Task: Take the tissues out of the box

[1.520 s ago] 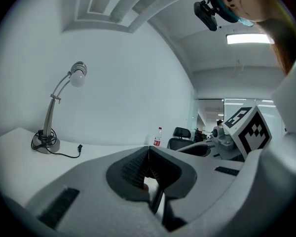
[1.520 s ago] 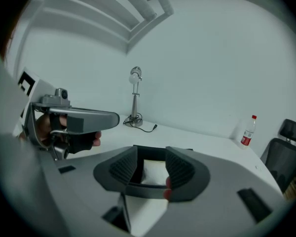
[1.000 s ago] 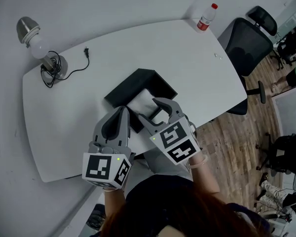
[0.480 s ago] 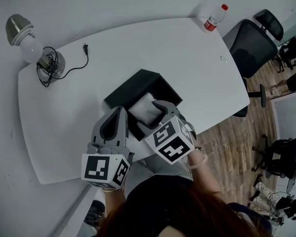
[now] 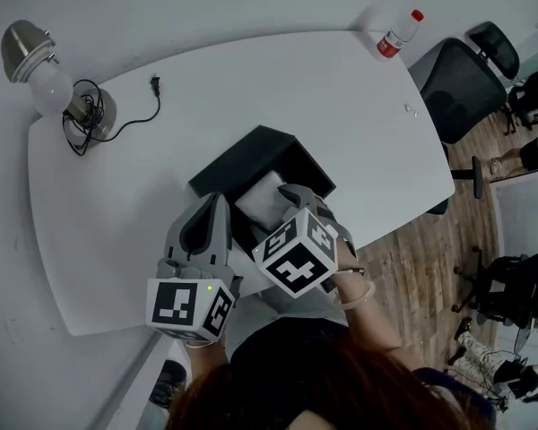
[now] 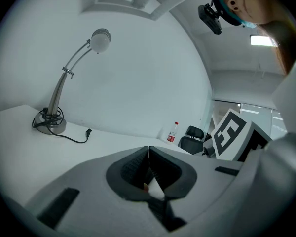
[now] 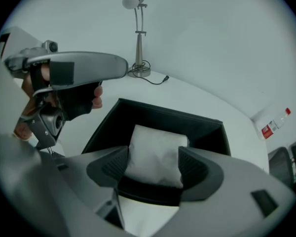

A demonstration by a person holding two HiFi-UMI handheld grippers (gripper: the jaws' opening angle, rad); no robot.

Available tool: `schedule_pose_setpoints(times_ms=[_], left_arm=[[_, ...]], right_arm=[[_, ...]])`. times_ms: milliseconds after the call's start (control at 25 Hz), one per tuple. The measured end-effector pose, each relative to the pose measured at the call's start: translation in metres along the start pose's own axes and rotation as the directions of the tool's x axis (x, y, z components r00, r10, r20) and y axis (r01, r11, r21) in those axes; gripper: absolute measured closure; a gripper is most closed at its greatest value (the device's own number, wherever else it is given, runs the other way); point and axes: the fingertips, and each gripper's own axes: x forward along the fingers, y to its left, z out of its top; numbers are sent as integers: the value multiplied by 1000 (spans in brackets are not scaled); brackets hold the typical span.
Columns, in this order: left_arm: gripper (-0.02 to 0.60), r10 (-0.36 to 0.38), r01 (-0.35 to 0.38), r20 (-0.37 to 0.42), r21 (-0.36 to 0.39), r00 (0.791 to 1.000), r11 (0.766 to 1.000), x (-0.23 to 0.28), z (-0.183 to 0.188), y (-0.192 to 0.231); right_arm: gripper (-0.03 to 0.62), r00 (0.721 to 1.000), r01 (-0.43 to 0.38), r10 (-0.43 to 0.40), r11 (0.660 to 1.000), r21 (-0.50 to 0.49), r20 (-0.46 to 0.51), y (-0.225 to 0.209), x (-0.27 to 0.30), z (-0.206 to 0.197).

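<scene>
At frame centre the tissues [image 5: 265,195] lay inside the box [image 5: 251,150], none out yet; my right gripper [image 7: 153,163], jaws just opened wide, straddled them, while my left gripper [image 6: 148,153] sat closed, empty.

The right gripper [image 7: 153,157] is tipping more steeply down over the black box [image 5: 242,155] and sinking toward it. Its marker cube [image 5: 296,249] is swinging up and over, so it is now hiding most of the jaws in the head view. The jaws are spreading wider (the white tissues [image 7: 157,137] are sitting between them)
</scene>
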Motion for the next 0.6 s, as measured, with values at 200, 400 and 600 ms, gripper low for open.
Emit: schedule_pose_setpoints(times_ms=[200, 400, 600], left_arm=[[560, 2, -2, -1, -3, 1000, 1000, 0, 0, 0], [560, 3, -3, -3, -1, 1000, 1000, -3, -1, -1], [560, 8, -8, 2, 9, 1000, 1000, -7, 2, -3]], right_arm=[[303, 997, 62, -63, 998, -17, -55, -6, 5, -4], [356, 994, 85, -87, 996, -39, -61, -10, 5, -4], [378, 995, 84, -86, 995, -49, -56, -11, 3, -5]])
